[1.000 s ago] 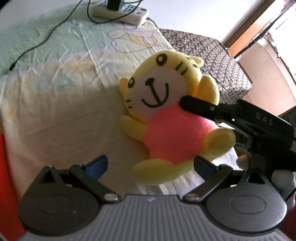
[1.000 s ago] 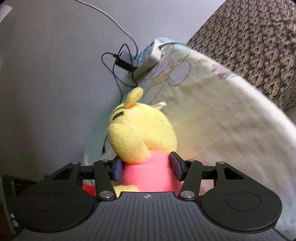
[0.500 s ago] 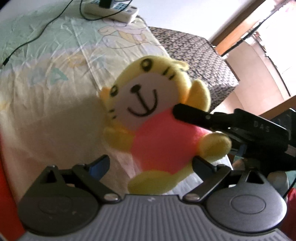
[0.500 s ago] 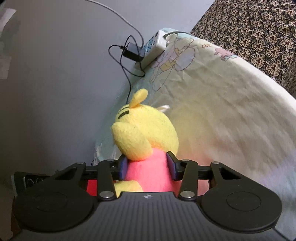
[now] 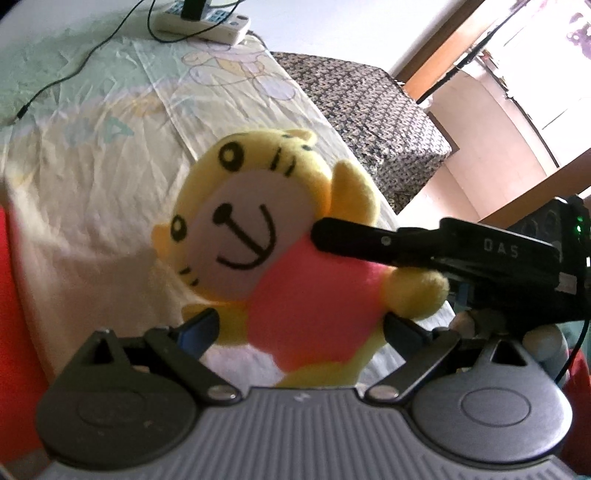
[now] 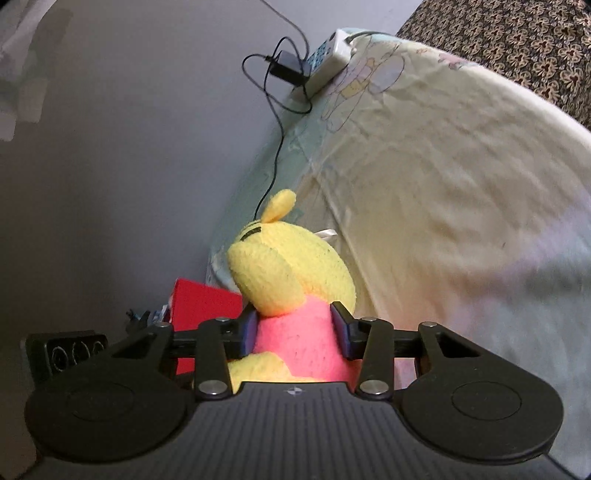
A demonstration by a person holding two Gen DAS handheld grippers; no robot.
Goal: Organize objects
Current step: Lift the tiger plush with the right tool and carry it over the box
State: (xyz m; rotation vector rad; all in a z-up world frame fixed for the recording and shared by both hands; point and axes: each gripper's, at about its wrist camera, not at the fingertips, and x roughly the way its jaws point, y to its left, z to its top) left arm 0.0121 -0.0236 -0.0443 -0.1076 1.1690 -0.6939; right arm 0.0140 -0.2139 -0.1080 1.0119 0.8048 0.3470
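Yellow plush toy (image 5: 295,295) with pink torso, white face and stitched smile, held up off the bed (image 5: 92,184), head tilted toward upper left in the left wrist view. Clamped at the pink torso by the right tool (image 6: 295,328), blue-padded fingers (image 6: 341,328) pressed into either side of the body just under the head, as seen from behind the toy in the right wrist view. Same right tool visible in the left wrist view as a black finger (image 5: 354,240) lying across the toy's neck, reaching in from the right. Left tool (image 5: 299,328) spread apart, fingers on either side of the toy's lower body, very near or perhaps just touching the plush; contact hard to judge. Beneath and behind the toy, a pale, wrinkled bedsheet (image 6: 443,184) with faint cartoon prints covering the bed. At the far end of the bed, by the grey wall (image 6: 129,147), a white power strip (image 5: 203,26) with a black adapter (image 6: 288,70) plugged in, and a thin black cable (image 5: 74,70) trailing over the sheet. To the right of the bed in the left wrist view, a dark patterned cover (image 5: 369,110). Red object (image 6: 203,306) at the bed's near edge, behind the toy in the right wrist view; kind unclear.
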